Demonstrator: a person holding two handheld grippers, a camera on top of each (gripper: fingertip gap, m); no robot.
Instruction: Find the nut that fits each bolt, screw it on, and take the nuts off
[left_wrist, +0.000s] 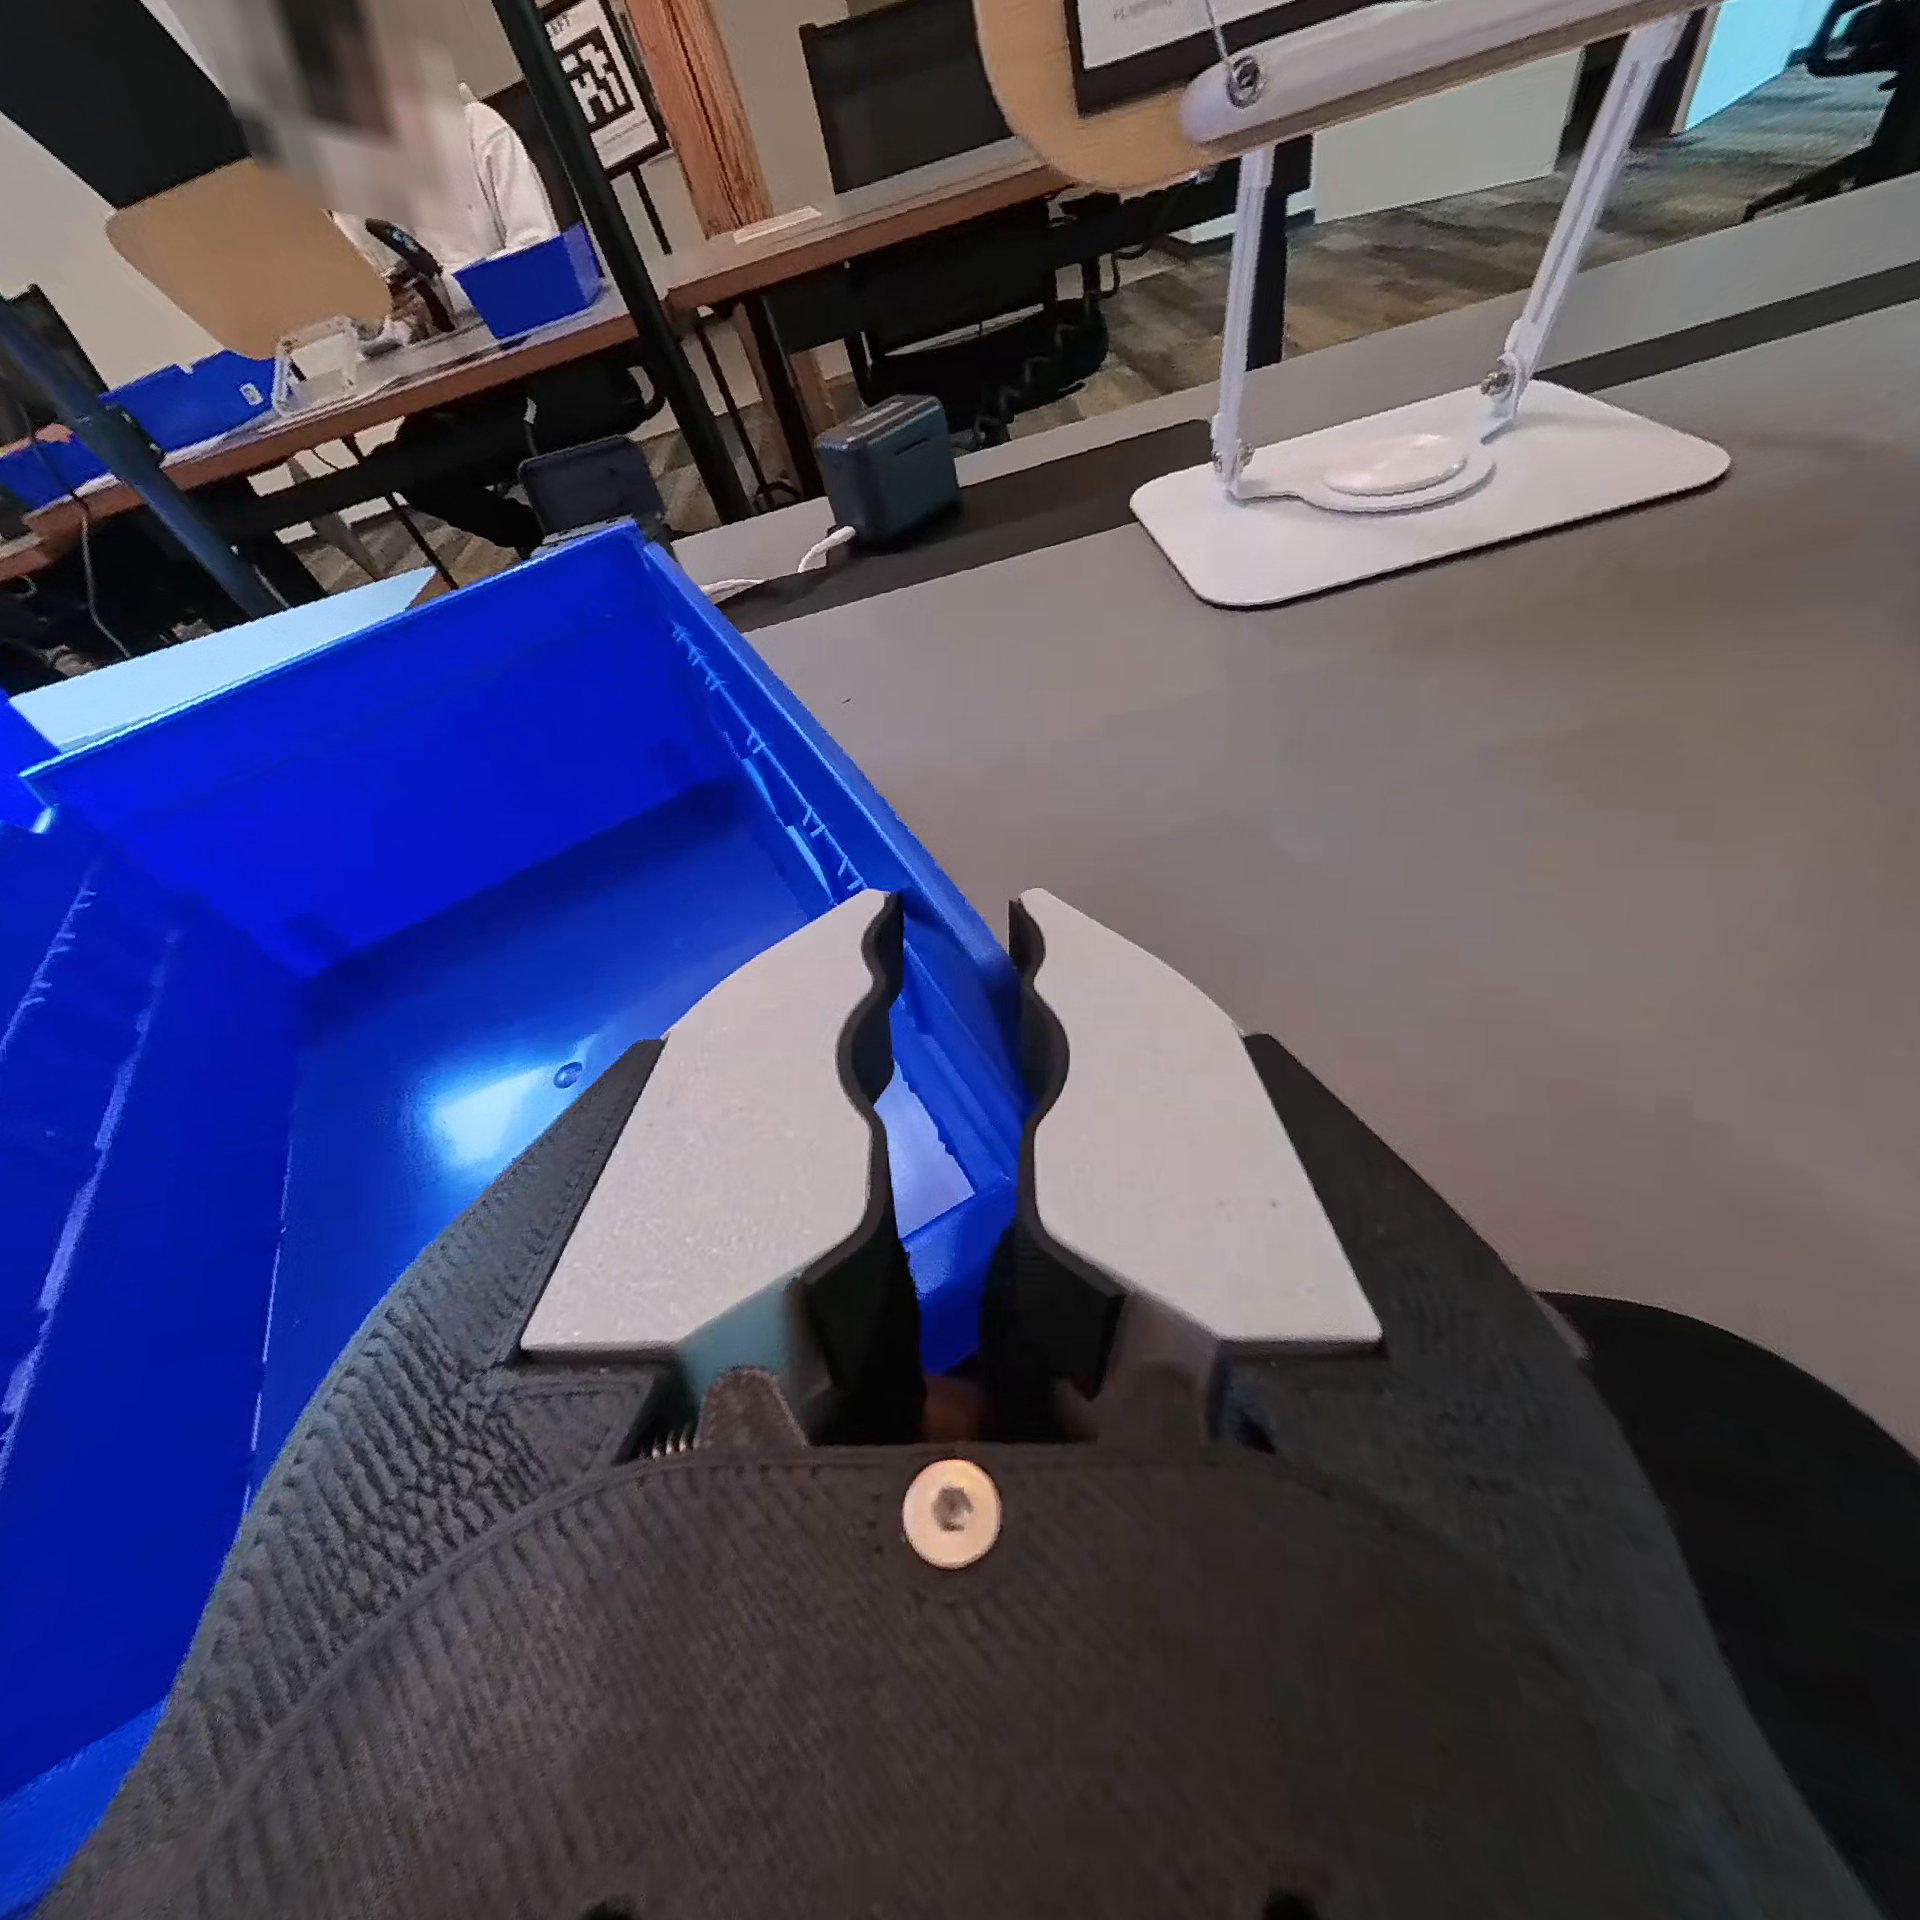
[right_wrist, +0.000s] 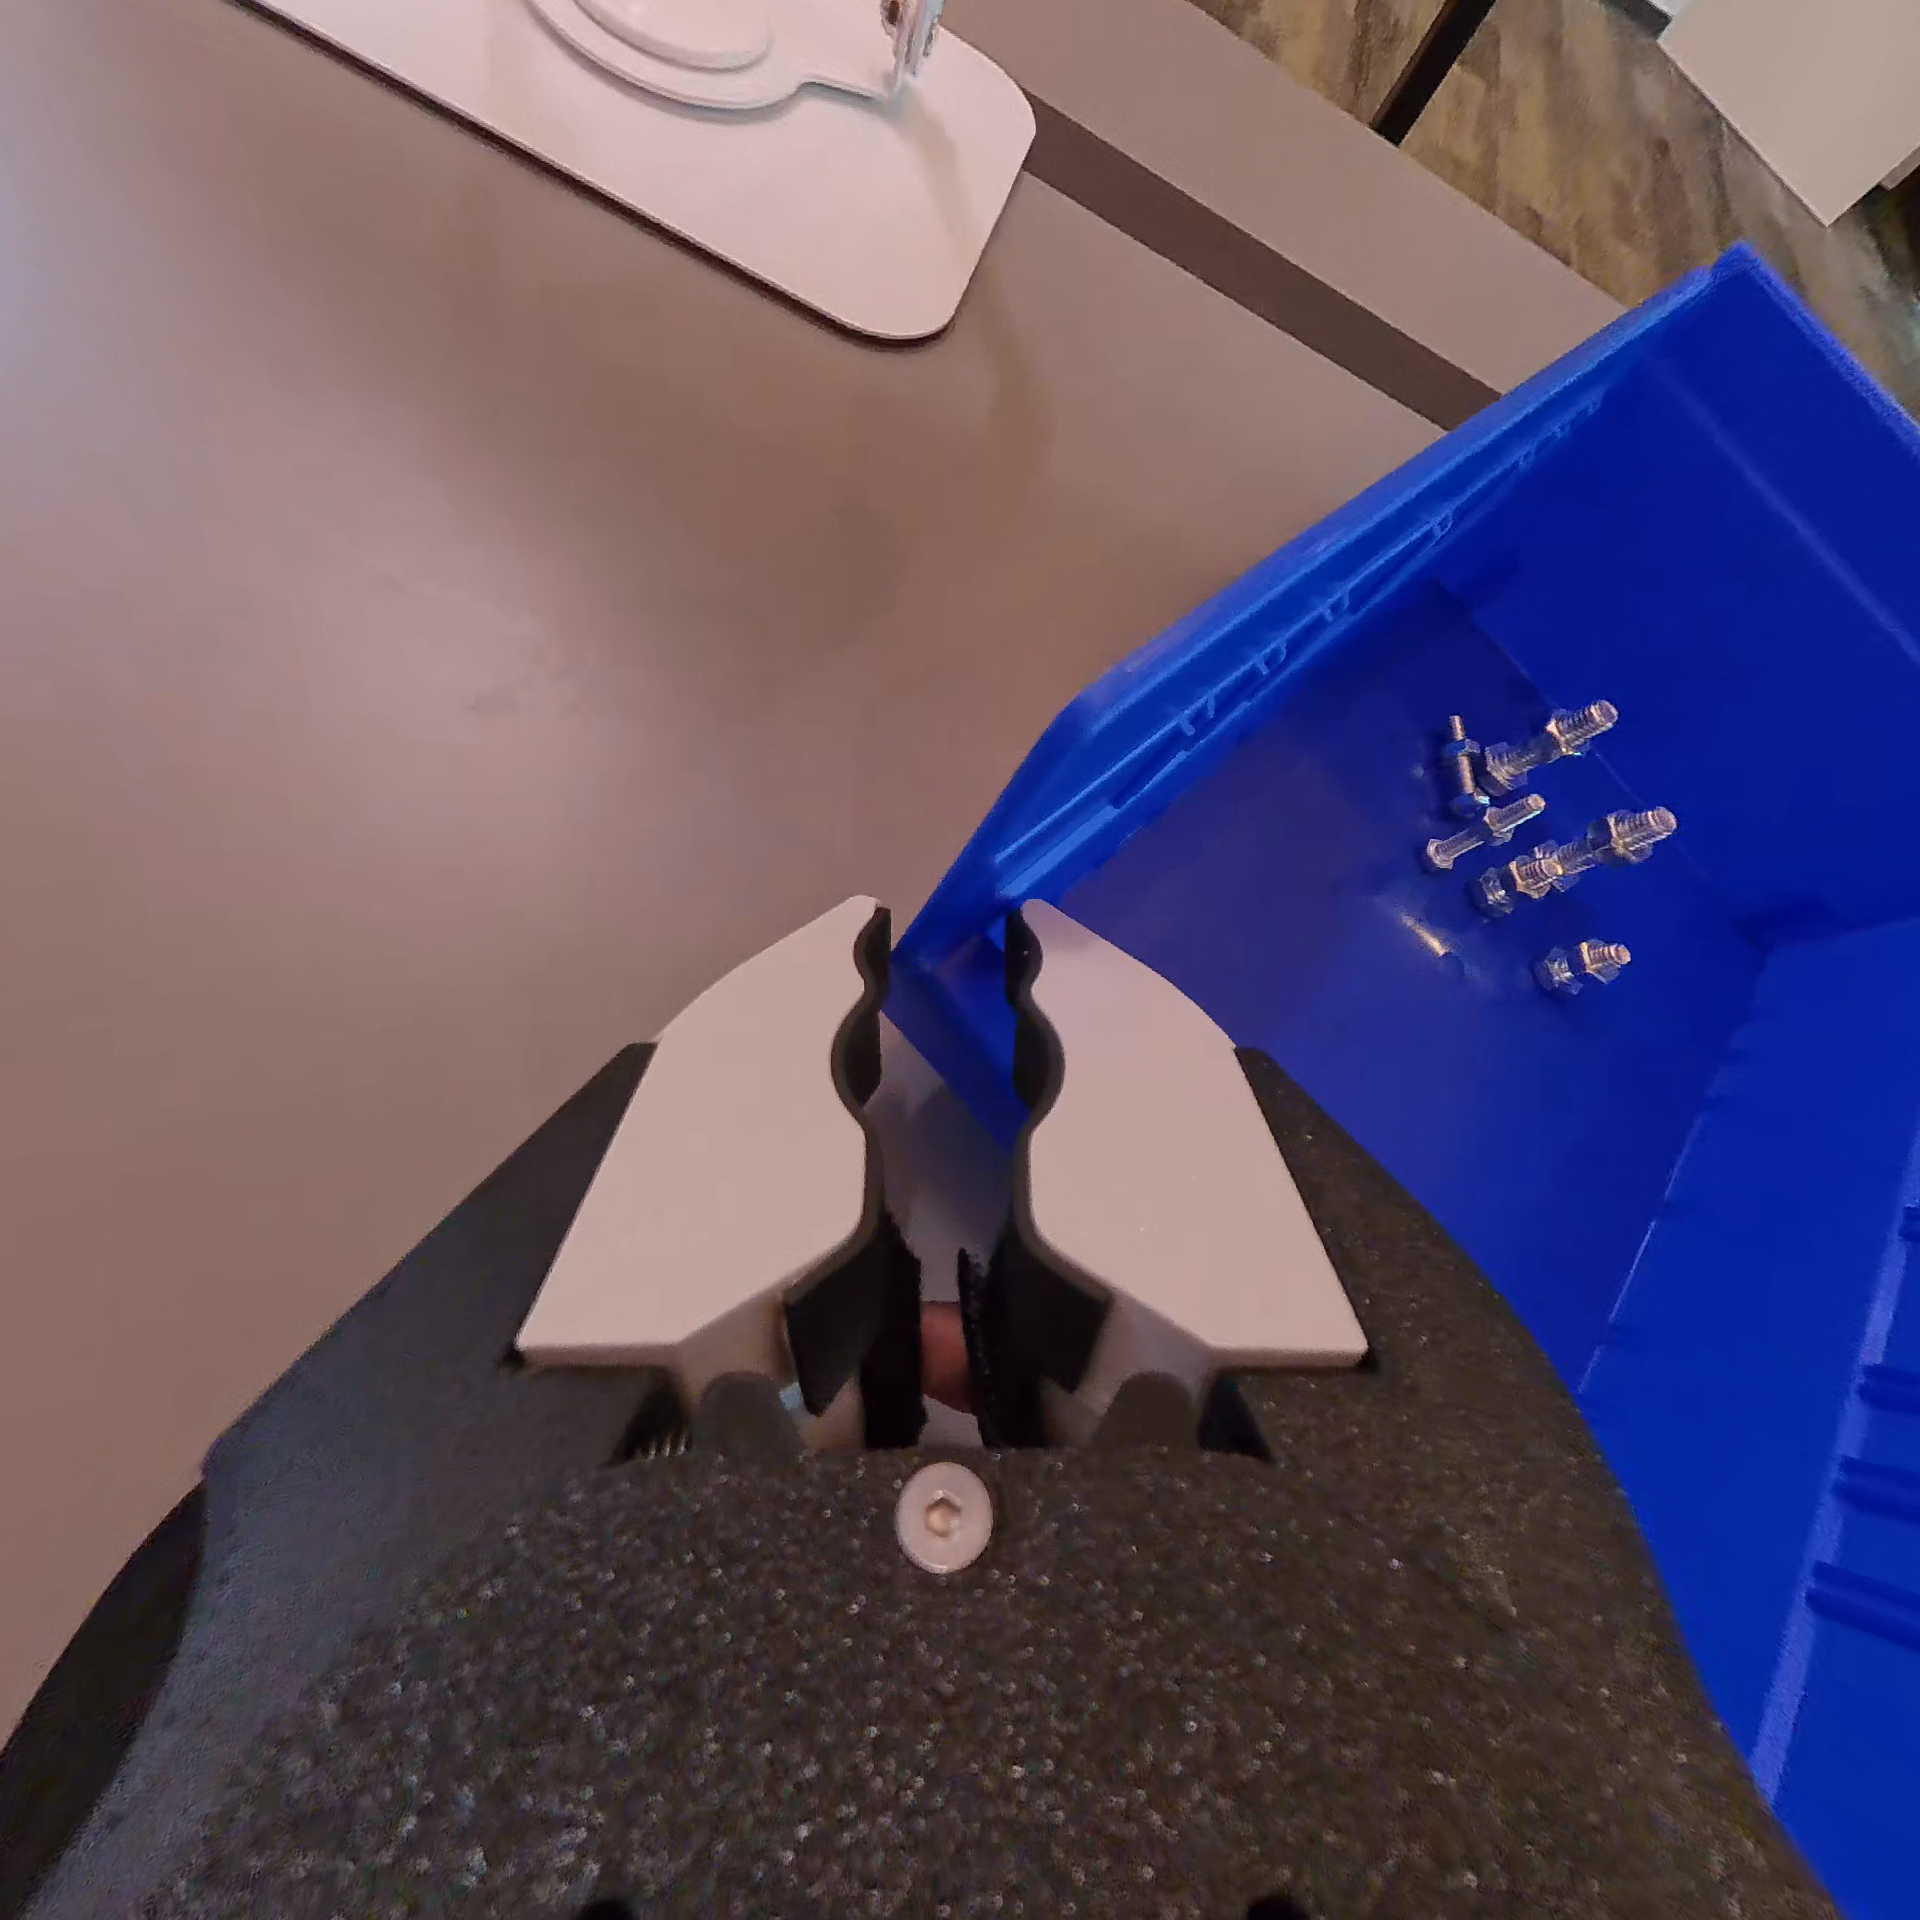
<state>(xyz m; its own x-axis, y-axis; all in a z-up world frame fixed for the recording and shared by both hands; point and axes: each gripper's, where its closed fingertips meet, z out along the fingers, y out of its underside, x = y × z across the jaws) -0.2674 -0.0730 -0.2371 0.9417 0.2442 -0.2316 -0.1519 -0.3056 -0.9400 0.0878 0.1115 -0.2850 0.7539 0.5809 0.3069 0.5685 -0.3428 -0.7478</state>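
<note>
Left tool (left_wrist: 954, 914) astride blue bin (left_wrist: 436, 831) wall, right tool (right_wrist: 948, 925) astride bin corner.

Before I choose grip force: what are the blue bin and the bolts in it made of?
The blue bin looks like glossy moulded plastic, with ribbed walls and soft highlights. The bolts look like bright silvery metal, threaded and glinting, though some seem almost translucent, so clear plastic is possible.

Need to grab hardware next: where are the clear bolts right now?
Right wrist view: small clear plastic bolts lie clustered inside the blue plastic bin, right of the right gripper.
</note>
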